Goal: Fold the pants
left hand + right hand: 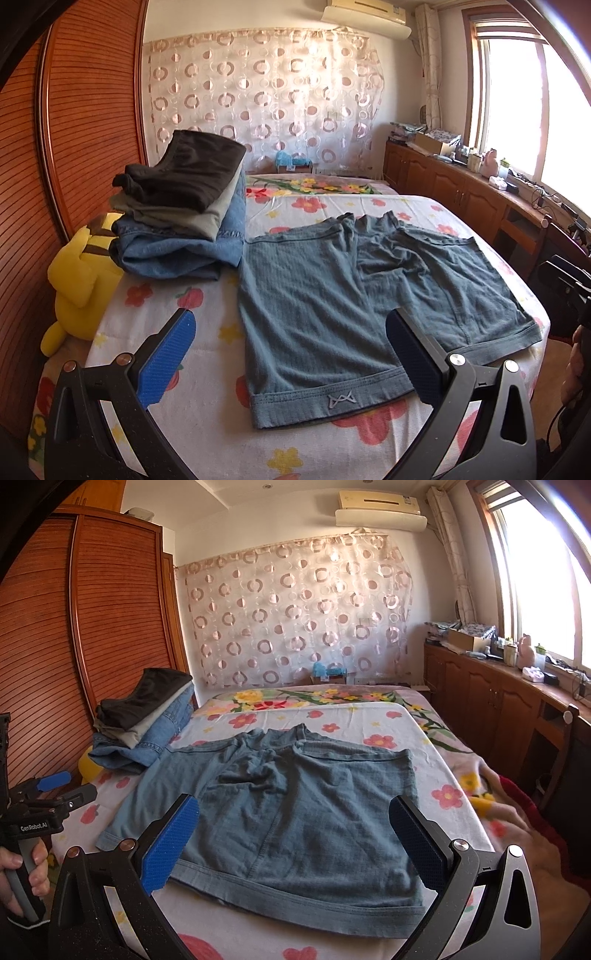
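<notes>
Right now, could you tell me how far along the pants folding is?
Done: a stack of folded garments sits at the bed's far left. In hand: nothing; the left gripper and right gripper both hover open above the blue-grey shorts. Left: the shorts lie spread flat and unfolded, so every fold remains, then probably stacking.
</notes>
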